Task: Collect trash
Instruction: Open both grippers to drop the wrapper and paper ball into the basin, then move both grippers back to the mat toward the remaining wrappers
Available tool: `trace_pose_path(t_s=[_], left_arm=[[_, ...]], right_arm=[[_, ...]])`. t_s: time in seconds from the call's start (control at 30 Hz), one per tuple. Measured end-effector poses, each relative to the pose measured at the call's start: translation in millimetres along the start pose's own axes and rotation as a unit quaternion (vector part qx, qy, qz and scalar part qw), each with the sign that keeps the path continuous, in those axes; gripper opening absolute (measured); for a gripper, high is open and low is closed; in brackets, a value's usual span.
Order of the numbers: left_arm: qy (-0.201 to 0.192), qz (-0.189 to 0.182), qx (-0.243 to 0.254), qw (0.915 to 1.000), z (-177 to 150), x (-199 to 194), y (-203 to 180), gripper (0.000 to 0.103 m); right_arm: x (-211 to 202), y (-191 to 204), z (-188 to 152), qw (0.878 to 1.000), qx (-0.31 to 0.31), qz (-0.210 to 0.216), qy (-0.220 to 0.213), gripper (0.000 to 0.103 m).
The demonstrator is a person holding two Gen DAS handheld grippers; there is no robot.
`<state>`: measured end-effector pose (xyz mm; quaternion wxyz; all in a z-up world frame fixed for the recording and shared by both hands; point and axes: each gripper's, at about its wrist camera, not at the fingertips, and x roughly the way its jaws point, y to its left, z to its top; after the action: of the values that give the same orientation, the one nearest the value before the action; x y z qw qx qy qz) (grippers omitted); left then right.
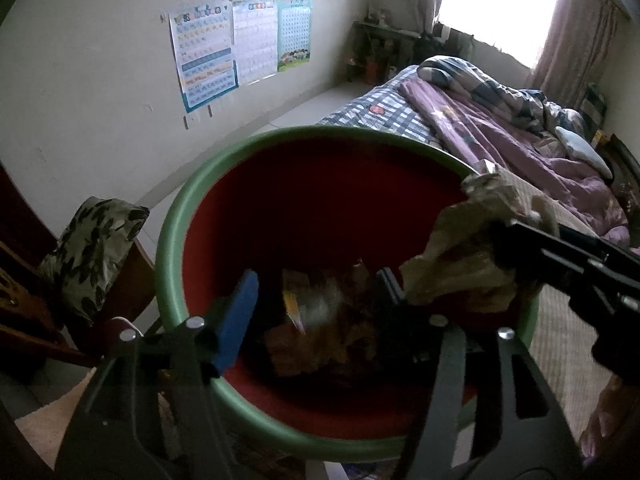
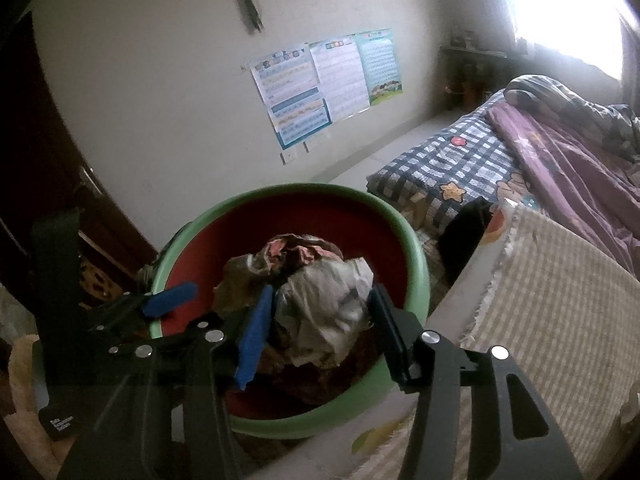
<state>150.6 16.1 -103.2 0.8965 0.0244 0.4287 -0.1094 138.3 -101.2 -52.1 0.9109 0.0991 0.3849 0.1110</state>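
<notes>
1. Left gripper (image 1: pixel 316 312) hangs over the bin (image 1: pixel 176 240), jaws spread, nothing pinched between them; blue pad on one finger (image 1: pixel 236 320).
2. Right gripper (image 2: pixel 320 332) pinches a crumpled paper wad (image 2: pixel 324 308) between its two fingers, just above the bin's mouth.
3. Bin is green-rimmed with a red inside; more wrappers (image 1: pixel 316 332) lie at the bottom.
4. Left view: same wad (image 1: pixel 460 248) sits at the bin's right rim.
5. Striped mat (image 2: pixel 552 300) lies right of the bin.
6. Bed (image 2: pixel 460 168) with a checked sheet stands behind.
7. Posters (image 1: pixel 240 48) on the far wall.
</notes>
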Motion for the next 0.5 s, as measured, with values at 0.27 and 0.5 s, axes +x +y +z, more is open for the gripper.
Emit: trace_pose_path(t_s=[0.27, 0.5], left_arm=[[-0.001, 0.001, -0.002, 1.0, -0.2, -0.6, 1.8, 0.063], [-0.007, 0.0, -0.006, 1.0, -1.5, -3.6, 5.5, 0.063]], right_arm=[[-6.8, -3.6, 1.5, 1.0, -0.003, 0.001, -0.009, 0.052], [-22.0, -8.0, 3.2, 1.0, 0.001, -0.004, -0.021, 0.052]])
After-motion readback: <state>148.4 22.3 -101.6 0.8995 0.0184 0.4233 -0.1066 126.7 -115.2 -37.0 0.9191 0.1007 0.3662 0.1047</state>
